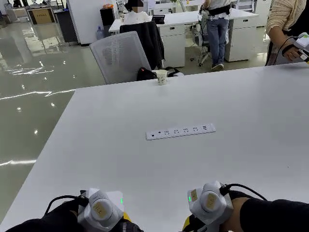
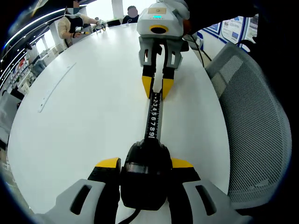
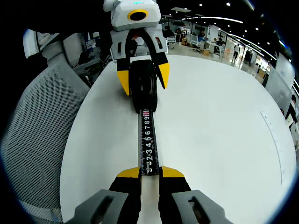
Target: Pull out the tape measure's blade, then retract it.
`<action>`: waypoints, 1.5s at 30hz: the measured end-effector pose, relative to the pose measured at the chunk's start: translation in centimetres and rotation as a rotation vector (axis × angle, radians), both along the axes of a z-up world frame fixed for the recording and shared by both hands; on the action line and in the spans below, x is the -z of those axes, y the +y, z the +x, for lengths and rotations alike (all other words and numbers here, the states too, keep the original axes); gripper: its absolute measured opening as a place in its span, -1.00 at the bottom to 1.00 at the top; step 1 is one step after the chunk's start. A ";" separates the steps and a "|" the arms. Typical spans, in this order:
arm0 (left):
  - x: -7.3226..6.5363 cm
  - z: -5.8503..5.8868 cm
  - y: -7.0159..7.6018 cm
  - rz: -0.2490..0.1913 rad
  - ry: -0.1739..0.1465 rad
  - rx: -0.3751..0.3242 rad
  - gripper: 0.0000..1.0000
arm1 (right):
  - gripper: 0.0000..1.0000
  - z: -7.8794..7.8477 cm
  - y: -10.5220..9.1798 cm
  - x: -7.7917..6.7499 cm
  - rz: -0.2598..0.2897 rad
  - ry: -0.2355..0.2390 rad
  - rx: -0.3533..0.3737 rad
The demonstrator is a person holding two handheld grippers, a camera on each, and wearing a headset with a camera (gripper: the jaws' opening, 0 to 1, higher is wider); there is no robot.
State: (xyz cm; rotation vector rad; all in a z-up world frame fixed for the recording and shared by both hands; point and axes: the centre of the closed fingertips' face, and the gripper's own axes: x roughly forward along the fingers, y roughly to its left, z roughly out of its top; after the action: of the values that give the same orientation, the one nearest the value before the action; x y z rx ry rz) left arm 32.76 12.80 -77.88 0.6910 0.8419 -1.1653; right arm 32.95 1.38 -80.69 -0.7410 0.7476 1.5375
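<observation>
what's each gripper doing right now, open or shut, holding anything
left gripper: shut on the tape measure case
right gripper: shut on the end of the blade, which is partly pulled out

The tape measure's case (image 2: 144,179) is showing black, its blade (image 3: 147,144) carrying white numerals on black. The left gripper (image 2: 145,163) and right gripper (image 3: 149,171) are wearing yellow tips; the table (image 1: 145,159) is gleaming white.
</observation>
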 end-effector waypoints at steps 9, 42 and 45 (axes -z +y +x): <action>-0.1 -0.1 0.0 0.000 0.006 -0.003 -0.32 | -0.81 0.2 -0.8 0.0 -0.021 -0.012 0.003; 0.0 0.0 0.1 0.003 -0.003 -0.006 -0.32 | -0.81 0.4 -2.5 0.0 -0.017 -0.013 0.021; 0.0 0.0 0.0 0.004 -0.004 -0.007 -0.32 | -0.81 0.5 -2.8 0.1 -0.019 -0.013 0.026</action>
State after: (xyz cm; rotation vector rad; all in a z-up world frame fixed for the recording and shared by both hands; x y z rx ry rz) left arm 32.74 12.84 -77.89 0.6933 0.8432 -1.1555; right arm 33.43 -1.42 -80.75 -0.7517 0.7602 1.5029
